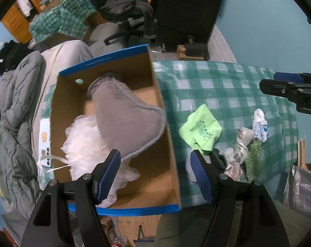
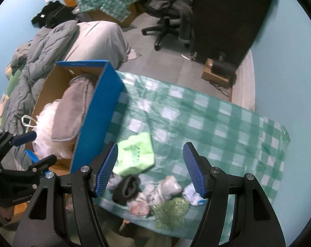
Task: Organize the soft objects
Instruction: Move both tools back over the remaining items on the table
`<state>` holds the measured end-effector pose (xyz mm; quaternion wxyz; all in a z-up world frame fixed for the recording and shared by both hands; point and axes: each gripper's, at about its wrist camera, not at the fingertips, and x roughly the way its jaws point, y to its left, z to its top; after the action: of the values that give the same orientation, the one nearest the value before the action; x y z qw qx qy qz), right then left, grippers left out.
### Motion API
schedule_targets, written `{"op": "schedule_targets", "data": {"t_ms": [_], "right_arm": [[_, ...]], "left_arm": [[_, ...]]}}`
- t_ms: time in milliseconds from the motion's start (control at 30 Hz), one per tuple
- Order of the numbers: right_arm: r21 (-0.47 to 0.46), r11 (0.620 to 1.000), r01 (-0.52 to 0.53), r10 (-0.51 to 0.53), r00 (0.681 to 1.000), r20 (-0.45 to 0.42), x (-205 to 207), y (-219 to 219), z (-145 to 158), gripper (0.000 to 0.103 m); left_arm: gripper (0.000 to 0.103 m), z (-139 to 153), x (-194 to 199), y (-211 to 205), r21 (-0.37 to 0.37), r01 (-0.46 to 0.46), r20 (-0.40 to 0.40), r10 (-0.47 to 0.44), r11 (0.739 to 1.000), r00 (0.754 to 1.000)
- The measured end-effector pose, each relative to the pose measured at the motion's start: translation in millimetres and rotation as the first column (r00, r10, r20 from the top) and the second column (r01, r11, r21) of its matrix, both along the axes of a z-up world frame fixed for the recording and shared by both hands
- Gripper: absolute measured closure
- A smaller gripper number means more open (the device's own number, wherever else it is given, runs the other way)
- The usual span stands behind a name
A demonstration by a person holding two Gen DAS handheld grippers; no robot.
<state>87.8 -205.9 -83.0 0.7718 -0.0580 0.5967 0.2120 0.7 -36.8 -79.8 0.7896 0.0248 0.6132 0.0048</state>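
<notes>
A cardboard box (image 1: pixel 165 135) with blue outer walls (image 2: pixel 97 111) stands on the green checked tablecloth (image 2: pixel 196 113). In it lie a grey soft mitt (image 1: pixel 126 115) and a white mesh pouf (image 1: pixel 83 140). My left gripper (image 1: pixel 155 164) hangs open over the box's right wall, holding nothing. My right gripper (image 2: pixel 150 156) hangs open above a light green cloth (image 2: pixel 136 156), not touching it. Near the table's front edge lie a black sock (image 2: pixel 128 189), a grey-white cloth (image 2: pixel 163 189), a green tinsel bundle (image 2: pixel 171 210) and a white-blue sock (image 2: pixel 193 195).
A bed with a grey duvet (image 2: pixel 42 47) lies left of the box. Beyond the table are an office chair (image 2: pixel 167 10), a dark cabinet (image 2: pixel 227 16) and a small cardboard box (image 2: pixel 215 72) on the floor. A grey bag (image 1: pixel 303 189) sits right of the table.
</notes>
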Motion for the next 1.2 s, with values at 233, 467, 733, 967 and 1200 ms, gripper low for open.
{"op": "schedule_targets", "data": {"t_ms": [233, 467, 733, 967, 1200], "right_arm": [[-0.019, 0.997, 0.076, -0.076, 0.997, -0.015, -4, -41, -8, 0.037], [-0.042, 0.989, 0.145, -0.146, 0.988, -0.04, -8, -78, -20, 0.037], [-0.055, 0.978, 0.202, -0.206, 0.976, -0.073, -14, -107, -37, 0.037], [-0.056, 0.973, 0.222, -0.226, 0.97, -0.093, -18, -119, -50, 0.037], [-0.066, 0.973, 0.22, -0.227, 0.966, -0.124, -19, -123, -70, 0.033]], "left_arm": [[0.029, -6, 9, -26, 0.002, 0.064, -0.011, -0.064, 0.998, 0.998], [0.026, -13, 19, -49, -0.011, 0.111, -0.023, -0.111, 0.994, 0.994], [0.026, -27, 27, -69, -0.035, 0.146, -0.052, -0.148, 0.989, 0.988], [0.025, -41, 34, -82, -0.054, 0.166, -0.079, -0.17, 0.985, 0.982], [0.023, -62, 45, -95, -0.07, 0.182, -0.117, -0.189, 0.981, 0.975]]}}
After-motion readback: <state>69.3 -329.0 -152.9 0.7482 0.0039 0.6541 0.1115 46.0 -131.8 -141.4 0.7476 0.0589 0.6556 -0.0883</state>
